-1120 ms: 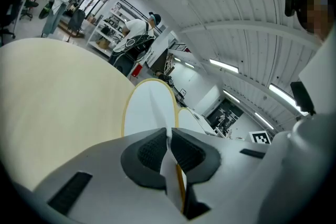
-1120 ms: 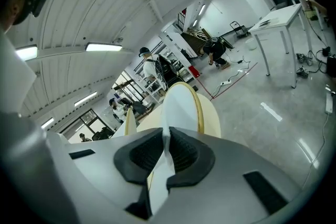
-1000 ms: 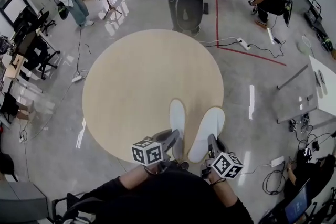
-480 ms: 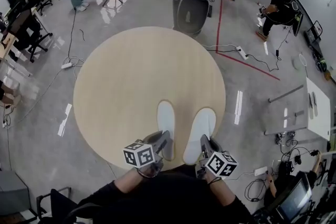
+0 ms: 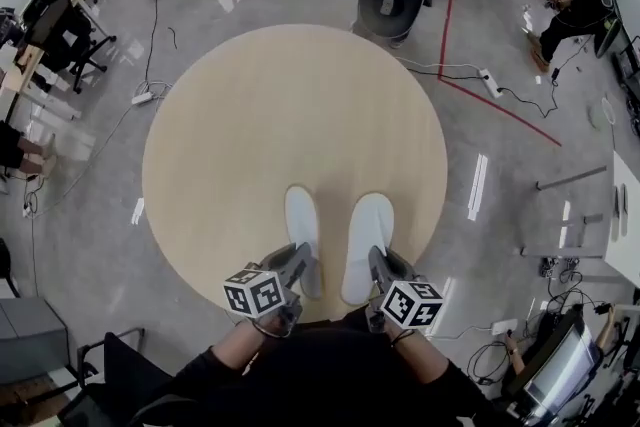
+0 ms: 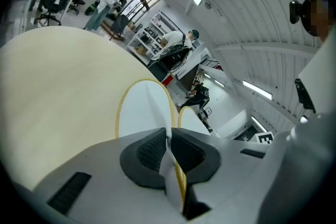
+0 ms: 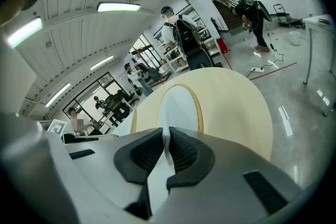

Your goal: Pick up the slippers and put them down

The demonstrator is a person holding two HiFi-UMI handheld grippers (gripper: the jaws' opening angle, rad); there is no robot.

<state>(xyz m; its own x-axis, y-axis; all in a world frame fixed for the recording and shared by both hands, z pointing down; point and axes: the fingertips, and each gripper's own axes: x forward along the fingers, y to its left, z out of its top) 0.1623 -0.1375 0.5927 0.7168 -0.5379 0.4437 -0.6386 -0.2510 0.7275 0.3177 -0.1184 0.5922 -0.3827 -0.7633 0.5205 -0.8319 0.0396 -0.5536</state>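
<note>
Both claws have moved the slippers left over the table [image 5: 260, 115]. Our left claw [image 5: 300, 261] pinches the heel of the left slipper [image 5: 301, 223], our right claw [image 5: 378, 261] the right slipper [image 5: 368, 233]. Both stretch ahead, maybe resting flat.

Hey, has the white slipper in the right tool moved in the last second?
Yes: the white slipper in the right tool shifted left, away from the round wooden table's right rim.

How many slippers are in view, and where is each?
2. The left slipper is at the round table's near edge, heel clamped in the left gripper; the right slipper is beside it, heel clamped in the right gripper. None appear hidden.
</note>
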